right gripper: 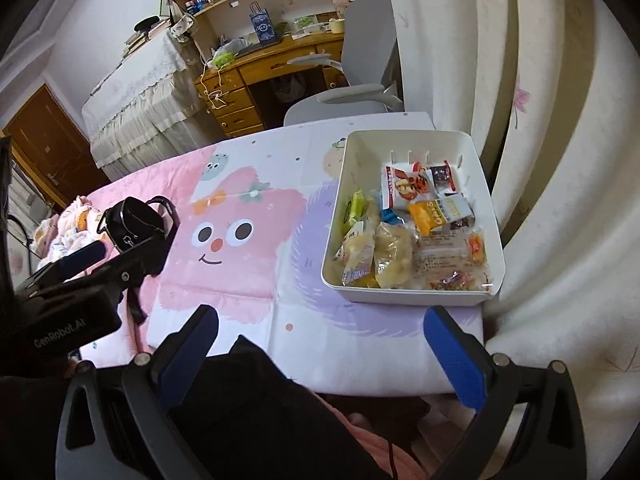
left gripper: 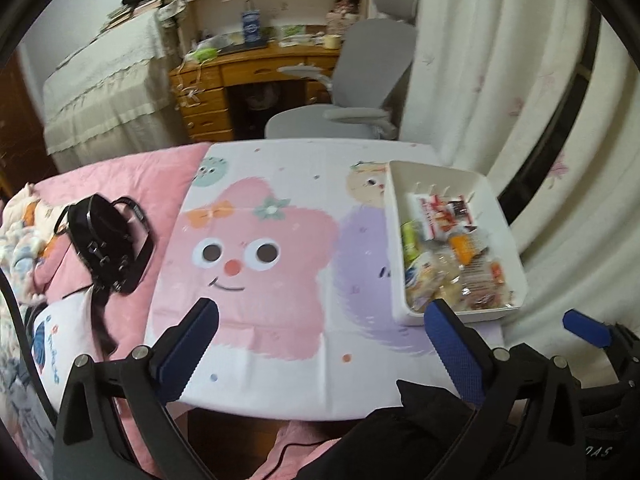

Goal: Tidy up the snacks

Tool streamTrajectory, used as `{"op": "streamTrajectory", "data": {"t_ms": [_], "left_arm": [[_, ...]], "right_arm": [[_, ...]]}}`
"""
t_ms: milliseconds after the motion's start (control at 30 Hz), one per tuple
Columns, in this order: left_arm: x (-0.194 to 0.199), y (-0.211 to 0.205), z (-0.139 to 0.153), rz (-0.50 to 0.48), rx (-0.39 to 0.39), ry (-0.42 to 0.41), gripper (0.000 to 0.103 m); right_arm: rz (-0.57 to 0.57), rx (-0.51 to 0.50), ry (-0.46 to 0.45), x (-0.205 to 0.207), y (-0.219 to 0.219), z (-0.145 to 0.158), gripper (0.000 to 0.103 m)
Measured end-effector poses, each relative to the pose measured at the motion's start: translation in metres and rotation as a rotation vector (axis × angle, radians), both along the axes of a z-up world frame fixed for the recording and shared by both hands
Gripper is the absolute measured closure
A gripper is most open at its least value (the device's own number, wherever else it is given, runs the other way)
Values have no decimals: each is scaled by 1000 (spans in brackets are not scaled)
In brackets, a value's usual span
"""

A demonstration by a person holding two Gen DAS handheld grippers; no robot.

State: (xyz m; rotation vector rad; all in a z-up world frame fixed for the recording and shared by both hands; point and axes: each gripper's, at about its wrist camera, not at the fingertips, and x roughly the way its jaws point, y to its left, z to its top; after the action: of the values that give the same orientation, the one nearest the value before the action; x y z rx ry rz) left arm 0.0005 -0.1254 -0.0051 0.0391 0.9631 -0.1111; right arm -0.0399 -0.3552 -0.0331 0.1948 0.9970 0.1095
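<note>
A white rectangular bin [right gripper: 480,184] stands at the right end of a cartoon-printed table mat [right gripper: 248,272]. Several wrapped snacks [right gripper: 424,236] fill it: a red-and-white packet, an orange one, green ones, clear bags of yellowish pieces. In the left wrist view the same bin [left gripper: 500,220] lies right of centre. My left gripper [left gripper: 320,320] hangs open over the mat's near part, nothing between its blue pads. My right gripper [right gripper: 322,322] is open too, above the mat's front edge, just short of the bin. The left gripper's body [right gripper: 72,280] shows at the left of the right wrist view.
A black strapped bag [left gripper: 108,244] lies on the pink bedding [left gripper: 132,176] left of the mat. Pale curtains [right gripper: 560,160] hang close on the right. Beyond the table stand a grey office chair [left gripper: 360,80], a wooden desk with shelves [left gripper: 248,64] and a draped cabinet.
</note>
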Motion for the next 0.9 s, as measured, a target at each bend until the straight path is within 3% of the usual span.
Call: {"op": "streamTrajectory", "data": {"t_ms": [367, 900], "left_arm": [[-14, 11, -5, 62, 40, -5, 1], [-30, -5, 6, 36, 49, -72, 1]], "right_arm": [[29, -20, -40, -9, 19, -2, 0], [28, -23, -46, -15, 18, -1, 0]]}}
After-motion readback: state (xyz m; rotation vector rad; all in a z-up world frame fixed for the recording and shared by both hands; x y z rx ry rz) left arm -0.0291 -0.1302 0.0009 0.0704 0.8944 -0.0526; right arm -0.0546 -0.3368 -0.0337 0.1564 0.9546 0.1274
